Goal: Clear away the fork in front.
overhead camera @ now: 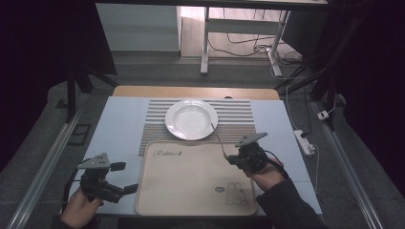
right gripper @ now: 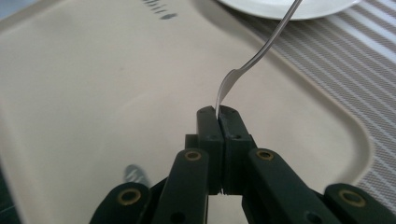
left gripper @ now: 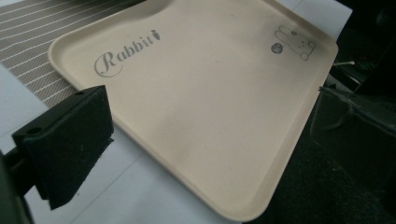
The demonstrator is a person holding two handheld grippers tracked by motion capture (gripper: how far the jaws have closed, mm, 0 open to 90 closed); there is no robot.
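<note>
A slim metal utensil (overhead camera: 218, 138) (right gripper: 261, 49) slants up from my right gripper (overhead camera: 234, 160) (right gripper: 218, 114), whose jaws are shut on its broad end. Its thin far end reaches toward the rim of the white plate (overhead camera: 191, 119) (right gripper: 280, 7). I cannot tell whether it is a fork or a spoon. This gripper hovers over the right side of the beige tray (overhead camera: 191, 176) (right gripper: 93, 93). My left gripper (overhead camera: 124, 179) stands open and empty at the tray's near left corner. One of its black pads (left gripper: 70, 140) shows beside the tray (left gripper: 210, 116).
The plate sits on a striped placemat (overhead camera: 239, 114) (left gripper: 28, 37) (right gripper: 355, 60) behind the tray, on a pale blue table cover (overhead camera: 119, 119). A power strip (overhead camera: 304, 141) lies off the table's right edge. Desk legs and cables stand beyond the far edge.
</note>
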